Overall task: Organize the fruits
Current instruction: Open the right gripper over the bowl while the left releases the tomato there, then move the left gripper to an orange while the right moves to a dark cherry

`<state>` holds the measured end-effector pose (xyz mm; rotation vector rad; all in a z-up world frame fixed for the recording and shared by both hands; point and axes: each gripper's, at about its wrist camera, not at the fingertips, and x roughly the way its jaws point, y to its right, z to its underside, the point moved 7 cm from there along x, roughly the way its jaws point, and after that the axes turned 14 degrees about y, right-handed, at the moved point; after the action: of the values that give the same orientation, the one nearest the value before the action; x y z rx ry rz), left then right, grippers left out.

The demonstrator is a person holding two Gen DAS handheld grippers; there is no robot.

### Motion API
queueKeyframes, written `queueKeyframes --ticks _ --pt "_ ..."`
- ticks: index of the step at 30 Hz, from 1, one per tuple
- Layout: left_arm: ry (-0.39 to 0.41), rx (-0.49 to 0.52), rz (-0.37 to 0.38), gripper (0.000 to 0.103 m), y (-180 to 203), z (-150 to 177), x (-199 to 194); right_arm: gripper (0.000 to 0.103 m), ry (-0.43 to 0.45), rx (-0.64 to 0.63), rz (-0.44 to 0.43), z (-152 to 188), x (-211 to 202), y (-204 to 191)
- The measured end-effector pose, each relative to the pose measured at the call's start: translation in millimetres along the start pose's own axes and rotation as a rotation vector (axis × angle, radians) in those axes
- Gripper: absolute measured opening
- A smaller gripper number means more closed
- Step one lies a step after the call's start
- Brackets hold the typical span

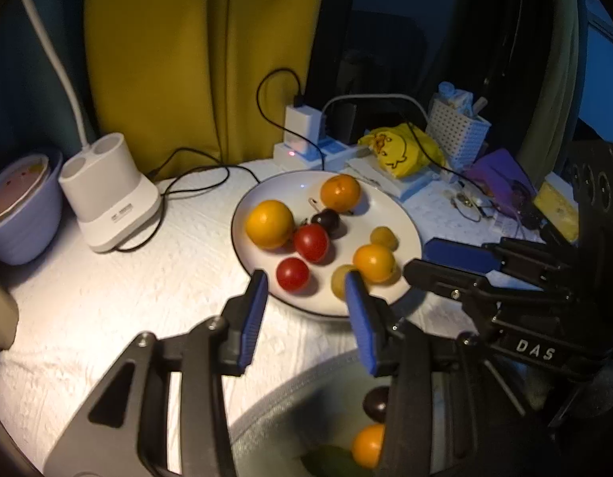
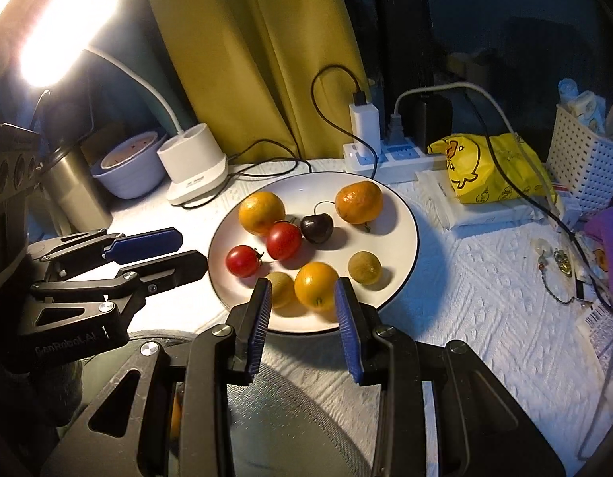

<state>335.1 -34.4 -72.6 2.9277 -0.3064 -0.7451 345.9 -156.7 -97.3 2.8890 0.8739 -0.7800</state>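
Right claw (image 2: 302,310) hangs wide and empty over the plate (image 2: 401,214) rim on the bench, straddling the nearest orange (image 2: 316,284). I'd lower squarely, close gently, avoiding the green fruit (image 2: 280,288) touching it. Left claw (image 1: 306,306) also gapes empty.

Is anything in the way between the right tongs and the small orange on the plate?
Nothing visible. The right tongs hang open just before the small orange on the white plate, and the gap between them looks bare.
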Motion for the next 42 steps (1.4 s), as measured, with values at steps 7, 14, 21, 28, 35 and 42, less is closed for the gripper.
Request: queueKeyframes --ticks 7,14,21,28,35,42 --pt "0.023 -0.003 0.001 0.042 6 2 -27 0.035 0.018 -0.012 0.002 -1 -21 -12" --pt "0.036 -0.007 0.000 0.042 11 7 -50 0.035 0.030 -0.019 0.002 3 -43 -25" --pt "0.016 -0.010 -0.002 0.042 18 26 -63 0.035 0.036 -0.020 -0.001 10 -59 -32" --pt "-0.027 -0.016 -0.003 0.042 27 49 -63 0.035 0.021 -0.004 -0.010 28 -65 -32" --pt "-0.062 -0.026 -0.013 0.042 36 63 -61 0.035 0.015 0.026 -0.013 41 -69 -21" --pt "-0.095 -0.005 -0.011 0.042 47 73 -54 0.035 0.006 0.044 -0.017 49 -72 -12"
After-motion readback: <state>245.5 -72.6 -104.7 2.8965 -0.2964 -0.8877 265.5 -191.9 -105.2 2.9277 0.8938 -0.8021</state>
